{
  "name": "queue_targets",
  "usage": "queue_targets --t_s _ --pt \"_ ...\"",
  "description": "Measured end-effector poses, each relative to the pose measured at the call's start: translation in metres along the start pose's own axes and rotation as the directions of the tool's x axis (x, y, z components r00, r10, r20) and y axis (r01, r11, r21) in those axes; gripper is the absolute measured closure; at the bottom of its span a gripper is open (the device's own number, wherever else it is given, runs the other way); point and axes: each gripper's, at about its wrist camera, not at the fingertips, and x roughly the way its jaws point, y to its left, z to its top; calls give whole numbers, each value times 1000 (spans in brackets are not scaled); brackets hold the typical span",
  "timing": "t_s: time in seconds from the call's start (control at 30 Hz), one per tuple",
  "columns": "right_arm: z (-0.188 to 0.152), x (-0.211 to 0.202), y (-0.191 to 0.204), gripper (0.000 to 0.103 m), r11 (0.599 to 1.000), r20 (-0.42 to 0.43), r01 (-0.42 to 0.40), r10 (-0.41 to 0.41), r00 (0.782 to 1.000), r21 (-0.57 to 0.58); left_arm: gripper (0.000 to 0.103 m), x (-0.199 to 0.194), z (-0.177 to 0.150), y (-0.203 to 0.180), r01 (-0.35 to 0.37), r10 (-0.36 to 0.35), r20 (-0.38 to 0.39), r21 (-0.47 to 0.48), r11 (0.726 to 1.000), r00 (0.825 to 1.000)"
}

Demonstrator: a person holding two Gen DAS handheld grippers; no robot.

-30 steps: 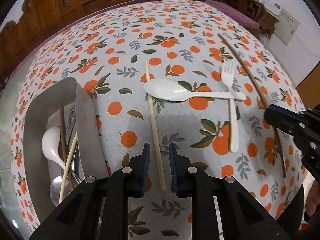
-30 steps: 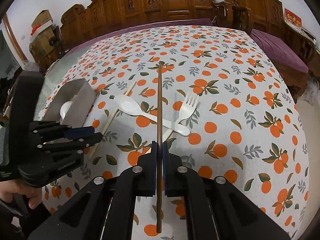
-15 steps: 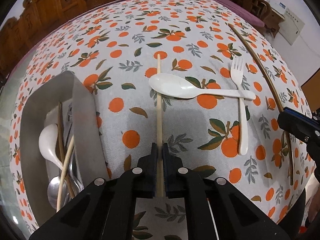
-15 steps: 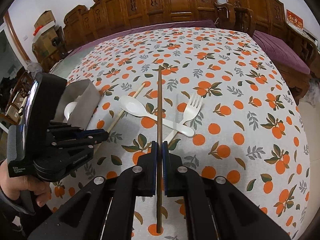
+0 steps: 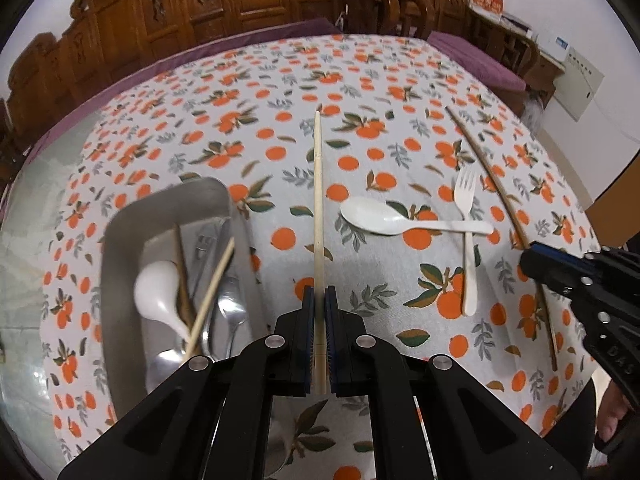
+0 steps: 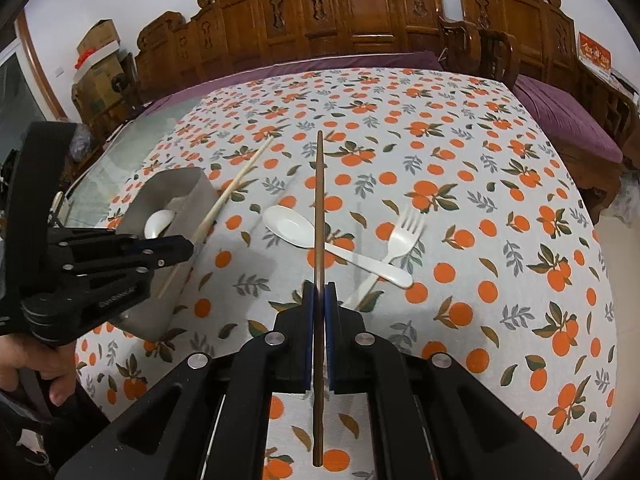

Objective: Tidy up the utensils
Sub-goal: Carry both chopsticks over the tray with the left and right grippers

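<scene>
My left gripper (image 5: 319,294) is shut on a light wooden chopstick (image 5: 318,200) and holds it above the table, pointing away from me. My right gripper (image 6: 319,290) is shut on a dark brown chopstick (image 6: 319,208), also lifted. The left gripper (image 6: 176,246) with the light chopstick (image 6: 228,196) shows in the right wrist view beside the metal tray (image 6: 176,184). The right gripper (image 5: 536,258) and the dark chopstick (image 5: 484,164) show in the left wrist view. A white spoon (image 5: 384,220) lies across a white fork (image 5: 466,232) on the cloth.
The metal tray (image 5: 120,240) at the left holds a white spoon (image 5: 156,288), chopsticks and metal cutlery. The table has an orange-print cloth (image 5: 280,92). Carved wooden chairs (image 6: 360,12) stand along the far side.
My left gripper closed on the light chopstick and lifted it off the cloth. My right gripper has kept hold of the dark chopstick and raised it slightly.
</scene>
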Motion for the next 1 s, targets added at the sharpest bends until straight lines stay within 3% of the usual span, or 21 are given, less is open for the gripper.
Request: queue_targets --t_s 0.5,1.0 --pt "11 -9 41 97 998 17 -14 15 1000 -61 99 -50 -15 36 23 -21 75 -24 999 997" --pt "12 2 79 97 994 4 -49 49 999 -100 99 -62 -45 84 40 -37 54 -53 998 998"
